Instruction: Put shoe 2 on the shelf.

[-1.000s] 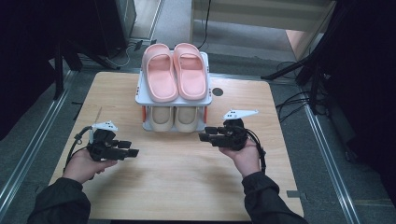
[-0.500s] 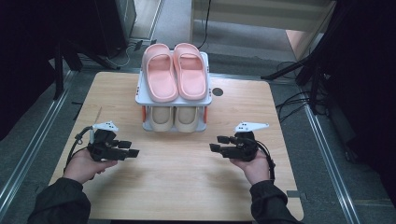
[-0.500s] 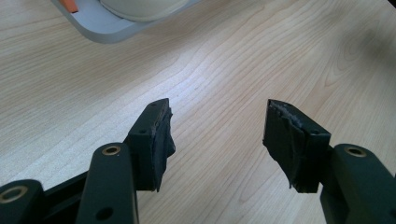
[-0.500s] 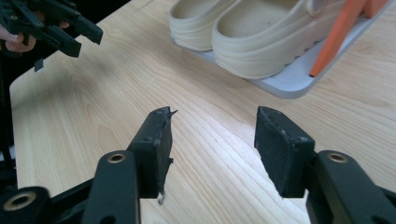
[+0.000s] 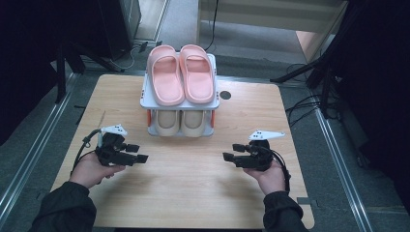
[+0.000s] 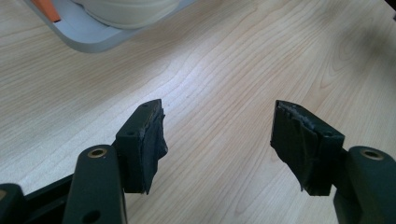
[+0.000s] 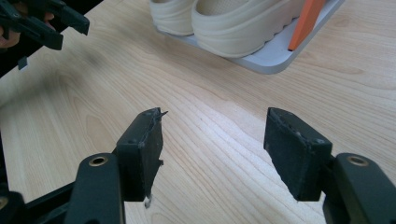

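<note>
a small two-tier rack [image 5: 180, 104] stands on the wooden table [image 5: 193, 193] at about twelve o'clock from the table's middle, with a pair of pink slippers [image 5: 183, 73] side by side on its top shelf and a pair of cream slippers [image 5: 181, 123] on the shelf beneath, toes toward the person. the left gripper [image 5: 139, 158] rests low over the table at about eight o'clock from the rack, held in the left hand [image 5: 89, 168], its jaws spread wide after just opening further, nothing between them (bare wood shows through the gap in the left gripper view [image 6: 219, 140]). the right gripper [image 5: 226, 157] sits at about four o'clock from the rack in the right hand [image 5: 270, 176], its jaws likewise released and just widened, empty, with only table grain between them in the right gripper view [image 7: 212, 140]. both grippers point inward toward each other and are well apart from the rack. in the right gripper view the cream slippers sit at about one o'clock, on the grey shelf beside an orange post [image 7: 306, 21].
</note>
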Demonstrator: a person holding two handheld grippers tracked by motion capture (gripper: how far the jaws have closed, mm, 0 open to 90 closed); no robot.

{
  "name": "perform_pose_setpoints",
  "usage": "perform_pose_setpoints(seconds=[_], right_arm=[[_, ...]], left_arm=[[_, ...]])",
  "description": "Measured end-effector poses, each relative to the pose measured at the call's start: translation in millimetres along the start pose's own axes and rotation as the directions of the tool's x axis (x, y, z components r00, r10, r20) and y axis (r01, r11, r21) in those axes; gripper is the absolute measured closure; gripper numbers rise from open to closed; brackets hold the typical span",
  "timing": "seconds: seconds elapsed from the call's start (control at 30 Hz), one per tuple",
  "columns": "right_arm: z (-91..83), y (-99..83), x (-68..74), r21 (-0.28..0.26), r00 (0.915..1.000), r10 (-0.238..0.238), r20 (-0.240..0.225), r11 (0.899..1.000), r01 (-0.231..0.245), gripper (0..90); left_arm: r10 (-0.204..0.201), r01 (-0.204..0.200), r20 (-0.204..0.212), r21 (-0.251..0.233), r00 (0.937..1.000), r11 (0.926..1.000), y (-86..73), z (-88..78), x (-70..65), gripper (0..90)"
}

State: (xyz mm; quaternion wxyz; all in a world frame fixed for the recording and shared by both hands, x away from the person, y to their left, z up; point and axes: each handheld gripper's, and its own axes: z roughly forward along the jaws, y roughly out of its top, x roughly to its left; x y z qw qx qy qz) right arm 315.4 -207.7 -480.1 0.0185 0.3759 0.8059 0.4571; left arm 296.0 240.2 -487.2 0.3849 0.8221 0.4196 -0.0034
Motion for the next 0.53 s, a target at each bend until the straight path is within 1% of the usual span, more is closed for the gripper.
perform_pose_setpoints(seconds=[0.27, 0.43, 0.47, 0.5, 0.53], right_arm=[[3.1, -1.3, 1.5, 0.021, 0.9999, -0.015, 0.002, 1.0, 0.015, 37.4], [4.7, -1.5, 1.8, 0.031, 0.9998, -0.022, 0.002, 0.999, 0.022, 37.1], [5.9, -1.8, 1.9, 0.035, 0.9994, -0.036, 0.005, 0.999, 0.035, 36.3], [5.9, -1.8, 1.9, 0.035, 0.9994, -0.036, 0.005, 0.999, 0.035, 36.3], [6.4, -2.0, 1.9, 0.039, 0.999, -0.044, 0.009, 0.998, 0.044, 36.0]], left_arm=[[0.026, -0.026, 0.0, -0.003, 0.9997, 0.9997, 0.1, 2.5, -1.0, 31.0], [0.02, -0.019, 0.006, -0.015, 0.9998, 0.9997, -0.6, 3.9, -1.5, 26.5], [0.038, -0.038, -0.005, -0.026, 0.9993, 0.9989, -1.7, 6.1, -2.8, 23.6], [0.038, -0.038, -0.005, -0.026, 0.9993, 0.9989, -1.7, 6.1, -2.8, 22.1], [0.049, -0.049, -0.01, -0.021, 0.9988, 0.9986, -1.9, 7.0, -3.1, 22.1]])
